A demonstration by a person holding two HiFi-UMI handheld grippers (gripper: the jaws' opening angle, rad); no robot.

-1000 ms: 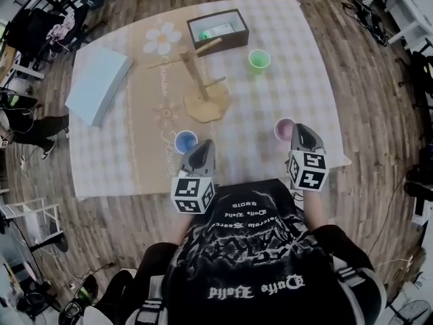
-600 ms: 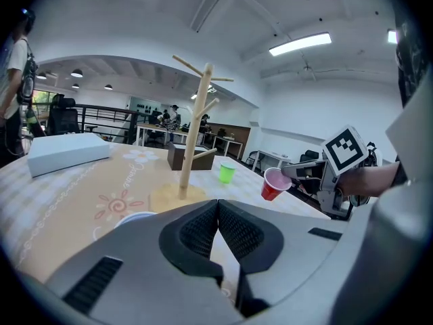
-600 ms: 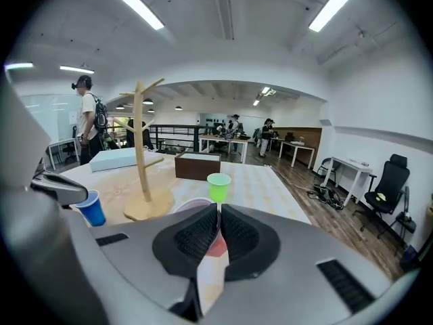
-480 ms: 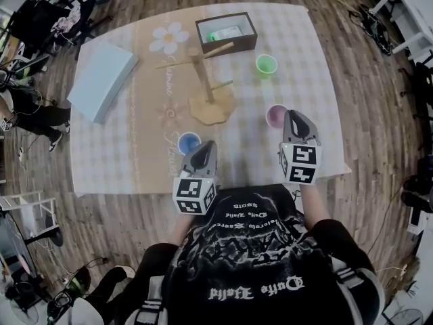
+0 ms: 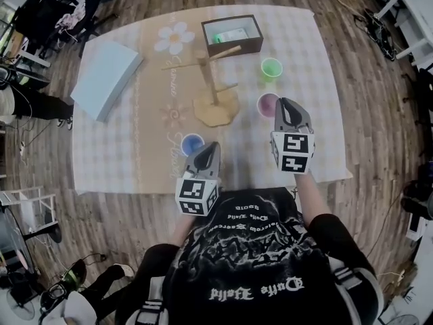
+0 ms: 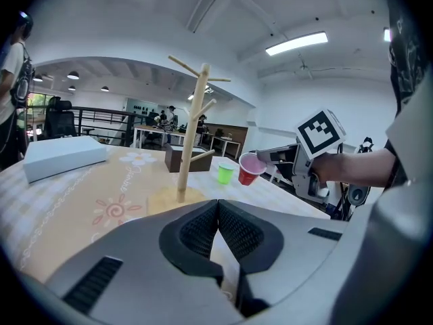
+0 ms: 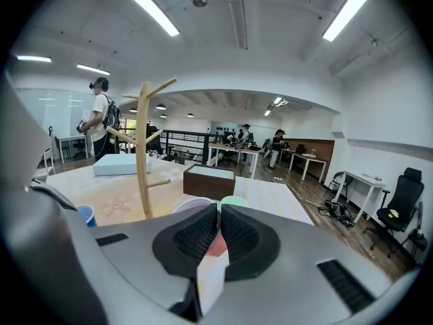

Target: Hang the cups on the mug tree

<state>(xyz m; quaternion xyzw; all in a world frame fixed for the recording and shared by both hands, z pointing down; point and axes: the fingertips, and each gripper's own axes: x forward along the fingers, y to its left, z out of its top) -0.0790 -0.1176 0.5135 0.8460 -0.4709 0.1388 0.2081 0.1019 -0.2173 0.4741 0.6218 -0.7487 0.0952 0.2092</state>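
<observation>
The wooden mug tree (image 5: 214, 80) stands on the checked cloth, its pegs bare. My right gripper (image 5: 284, 108) is shut on the rim of the pink cup (image 5: 268, 104) and holds it off the table, to the right of the tree's base; the left gripper view shows this cup (image 6: 249, 169) hanging tilted from those jaws. In the right gripper view, part of the cup's rim (image 7: 193, 206) shows past the fingers. A green cup (image 5: 271, 68) stands beyond it. The blue cup (image 5: 192, 143) stands just ahead of my left gripper (image 5: 208, 149), which is shut and holds nothing.
A brown open box (image 5: 232, 35) sits behind the tree. A flat light-blue box (image 5: 107, 78) lies at the cloth's left side. A person with a headset (image 7: 101, 110) stands beyond the table's far left. Wooden floor surrounds the table.
My right gripper has carried the pink cup away from the table's near right edge, up and toward the mug tree. The left gripper has stayed where it was.
</observation>
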